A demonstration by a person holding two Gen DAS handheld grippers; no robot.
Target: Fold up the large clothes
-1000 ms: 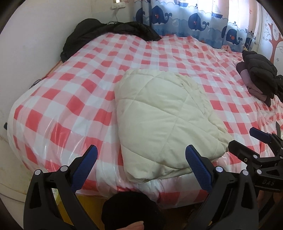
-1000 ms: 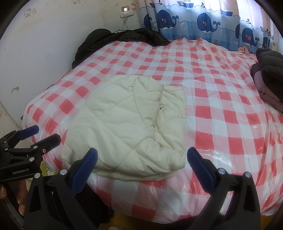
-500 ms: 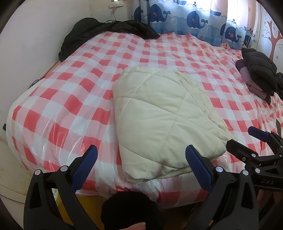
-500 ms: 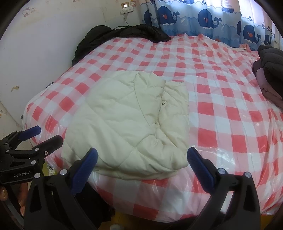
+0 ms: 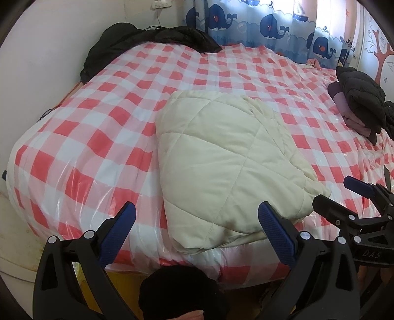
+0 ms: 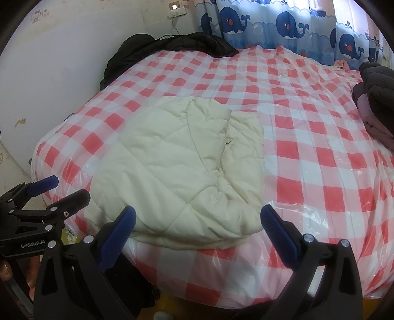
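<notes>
1. Your left gripper [image 5: 197, 222] hangs at the foot of the bed [image 5: 81, 152], its blue-padded fingers [image 5: 118, 233] spread wide apart and holding nothing.
2. Your right gripper [image 6: 197, 222] sits beside it, jaws equally wide and empty; it also shows at the right edge of the left wrist view [image 5: 344, 194].
3. A cream quilted jacket [image 5: 226, 167] lies folded into a rough rectangle on the near half of the bed, its lower hem close to the mattress edge, just ahead of both sets of fingertips and touching neither.
4. From the right wrist view, the jacket [image 6: 179, 169] shows a folded-over sleeve or front panel bunched along its right side.
5. The bed wears a red-and-white checked cover under clear plastic.
6. A black garment [image 6: 170, 45] lies heaped at the far left corner against the wall.
7. A stack of dark and mauve clothes [image 5: 357, 103] rests on the bed's right side, well apart from the jacket.
8. Whale-print curtains [image 6: 283, 22] hang behind.
</notes>
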